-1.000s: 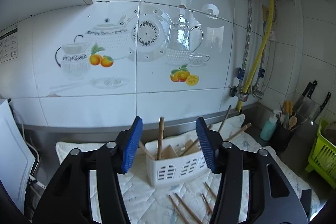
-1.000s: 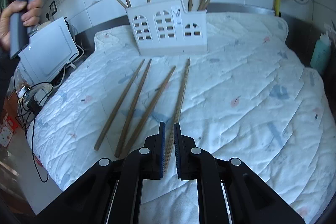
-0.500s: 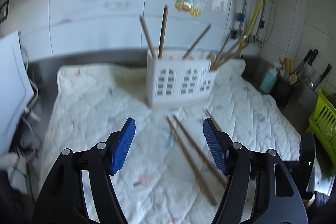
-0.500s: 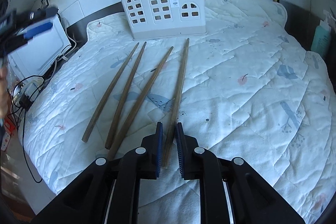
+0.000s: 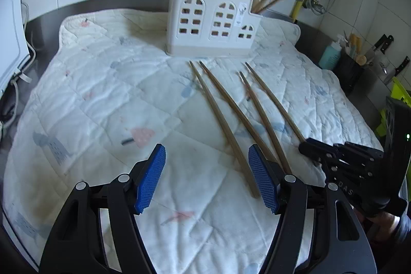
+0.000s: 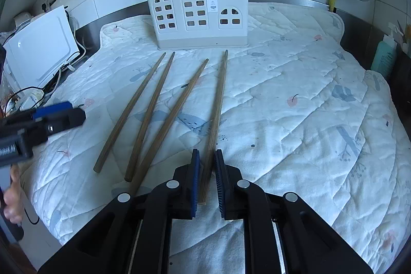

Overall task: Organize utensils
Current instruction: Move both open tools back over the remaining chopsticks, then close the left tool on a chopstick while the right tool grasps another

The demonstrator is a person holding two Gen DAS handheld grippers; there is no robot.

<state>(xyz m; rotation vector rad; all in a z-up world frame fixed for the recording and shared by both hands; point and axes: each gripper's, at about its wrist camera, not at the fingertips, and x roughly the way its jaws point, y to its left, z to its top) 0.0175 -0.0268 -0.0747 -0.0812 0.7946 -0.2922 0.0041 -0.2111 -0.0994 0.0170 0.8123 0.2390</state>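
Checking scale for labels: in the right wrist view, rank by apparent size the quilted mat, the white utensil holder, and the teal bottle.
1. Quilted mat, which fills most of the view.
2. White utensil holder.
3. Teal bottle, smallest, though it sits at the distorted edge, partly cut off.

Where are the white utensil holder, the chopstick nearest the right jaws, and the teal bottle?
white utensil holder point(image 6: 197, 17), right wrist view, on its front wall.
chopstick point(image 6: 218, 104), right wrist view, mid-shaft.
teal bottle point(image 6: 384, 55), right wrist view, on its body.
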